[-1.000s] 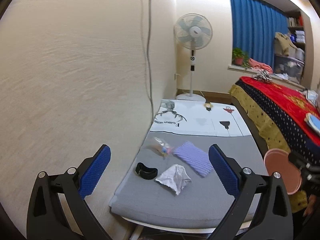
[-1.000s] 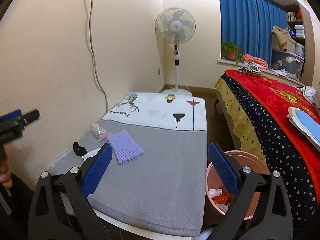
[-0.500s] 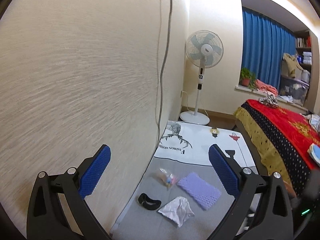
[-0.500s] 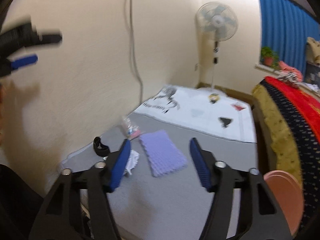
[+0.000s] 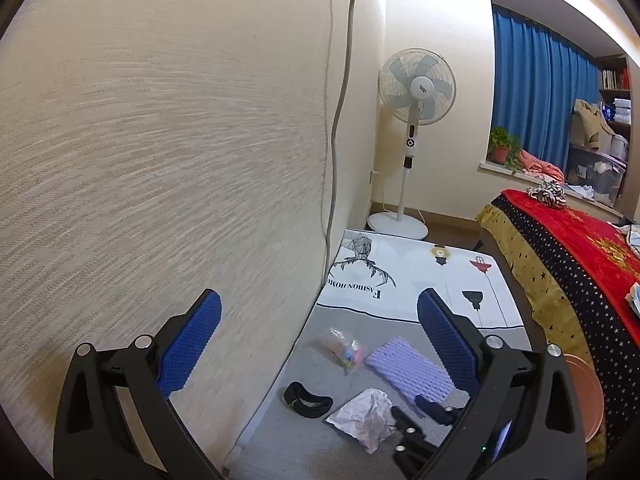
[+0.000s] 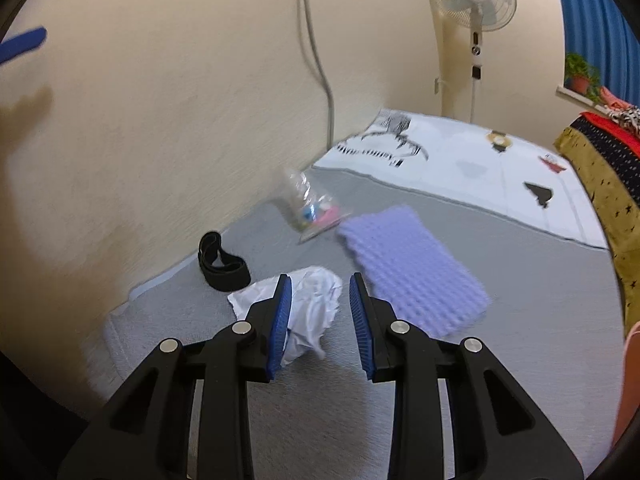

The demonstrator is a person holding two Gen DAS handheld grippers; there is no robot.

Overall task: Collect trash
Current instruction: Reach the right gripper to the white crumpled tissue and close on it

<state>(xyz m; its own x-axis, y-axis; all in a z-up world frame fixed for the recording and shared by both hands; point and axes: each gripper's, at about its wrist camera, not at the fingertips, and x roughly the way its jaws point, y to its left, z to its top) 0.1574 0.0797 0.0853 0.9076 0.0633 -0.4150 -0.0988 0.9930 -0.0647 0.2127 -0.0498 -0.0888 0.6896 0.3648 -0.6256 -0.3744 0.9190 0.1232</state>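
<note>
On the grey mat beside the purple foam pad, the crumpled white paper lies partly between the right gripper's just-narrowing, not yet gripping fingers, while the left gripper hangs wide open above.

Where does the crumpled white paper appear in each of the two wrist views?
Left wrist view: crumpled white paper lies low, right of centre, beside the right gripper.
Right wrist view: the paper lies at centre, between the jaws.
Shared landmark: black strap, left of the paper.
</note>
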